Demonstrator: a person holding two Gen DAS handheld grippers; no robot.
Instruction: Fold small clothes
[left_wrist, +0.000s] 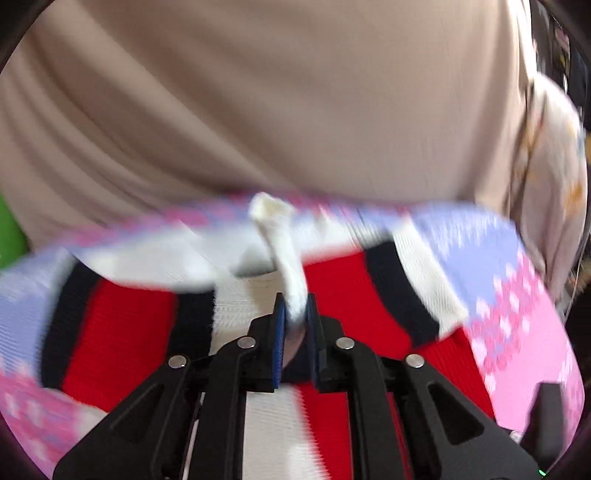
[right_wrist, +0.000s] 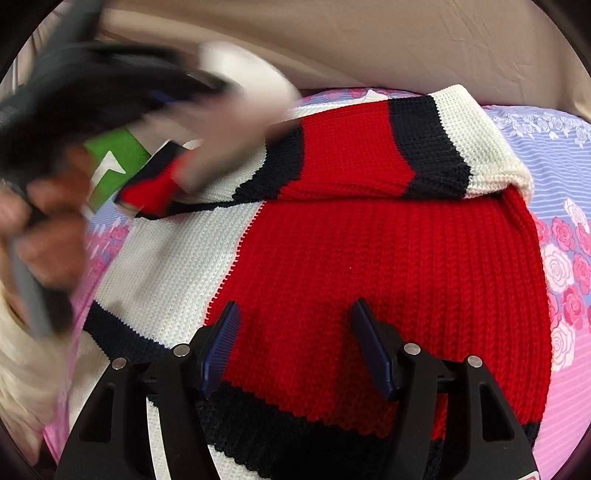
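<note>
A knit sweater in red, navy and white (right_wrist: 369, 258) lies on a floral bedsheet (right_wrist: 569, 258). One sleeve (right_wrist: 369, 147) is folded across the sweater's upper part. My right gripper (right_wrist: 295, 317) hovers open just over the red body, with nothing between its pads. My left gripper (left_wrist: 294, 314) is shut on a thin white strip of the sweater's knit (left_wrist: 280, 240), lifted above the red and navy stripes (left_wrist: 343, 295). In the right wrist view the left tool is a dark blur at upper left, gripped by a hand (right_wrist: 44, 221), with a blurred white sleeve end (right_wrist: 240, 74) beside it.
Beige cloth (left_wrist: 258, 110) fills the background beyond the bed. A green object with a white mark (right_wrist: 114, 162) lies at the sheet's left edge. The pink and lilac floral sheet (left_wrist: 517, 314) shows around the sweater on both sides.
</note>
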